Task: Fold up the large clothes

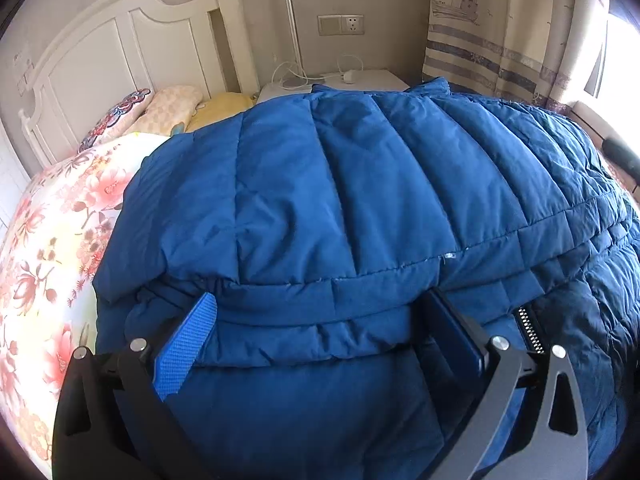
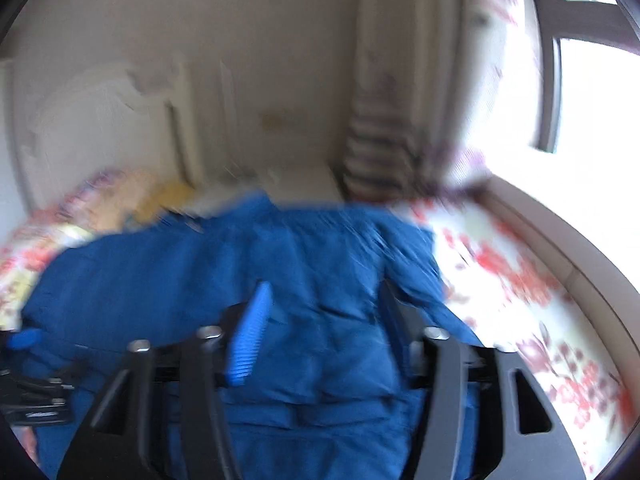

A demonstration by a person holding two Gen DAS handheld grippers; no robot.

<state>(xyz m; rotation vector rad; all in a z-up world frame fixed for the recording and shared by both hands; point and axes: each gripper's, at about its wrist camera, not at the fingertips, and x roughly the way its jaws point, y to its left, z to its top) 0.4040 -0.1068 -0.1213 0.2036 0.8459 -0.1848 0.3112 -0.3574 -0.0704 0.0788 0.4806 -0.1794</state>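
Observation:
A large blue quilted jacket (image 1: 340,184) lies spread on the bed, its hem band (image 1: 312,312) nearest me and its zipper (image 1: 530,330) at the lower right. My left gripper (image 1: 320,312) is open, its fingers wide apart and resting on either side of the hem band, with nothing pinched. In the blurred right wrist view the same jacket (image 2: 240,272) fills the middle. My right gripper (image 2: 324,300) is open above the jacket's fabric. The left gripper shows at that view's lower left edge (image 2: 28,340).
The bed has a floral cover (image 1: 52,240) (image 2: 520,280). Pillows (image 1: 160,112) lie by the white headboard (image 1: 100,52). A white nightstand (image 1: 352,80) with cables stands behind the jacket. A curtain (image 1: 500,28) and bright window (image 2: 592,100) are on the right.

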